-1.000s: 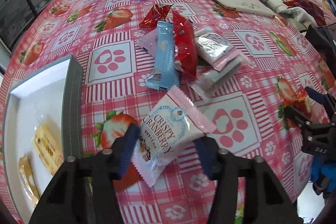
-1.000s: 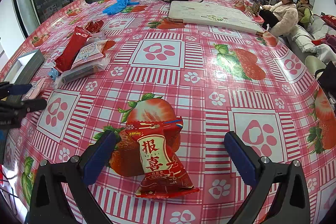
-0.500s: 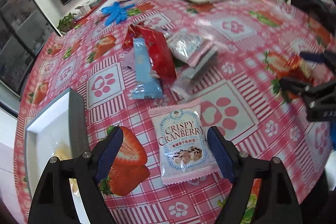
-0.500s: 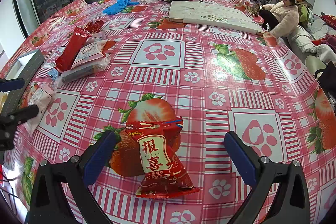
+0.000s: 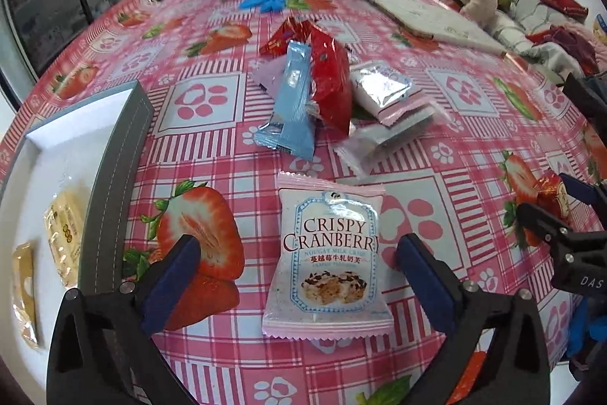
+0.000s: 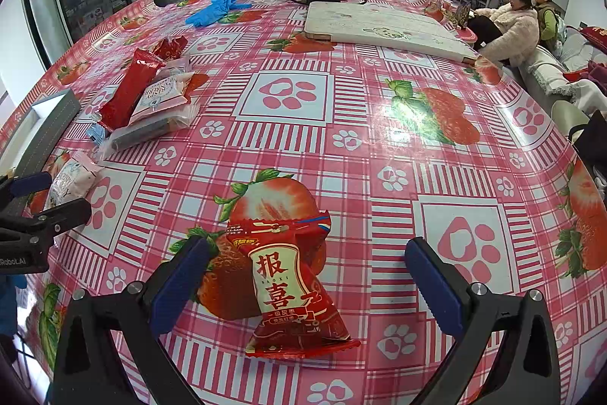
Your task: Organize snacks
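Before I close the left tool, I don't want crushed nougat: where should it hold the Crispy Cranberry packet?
Probably across the Crispy Cranberry packet's long side edges, from above. It lies flat on the tablecloth between the open left tool.

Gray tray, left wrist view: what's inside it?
Inside the gray tray, two yellow-wrapped snacks lie on the white floor: one near the wall, another at the frame's edge. The tray's near end is cut off by the frame and the left gripper.
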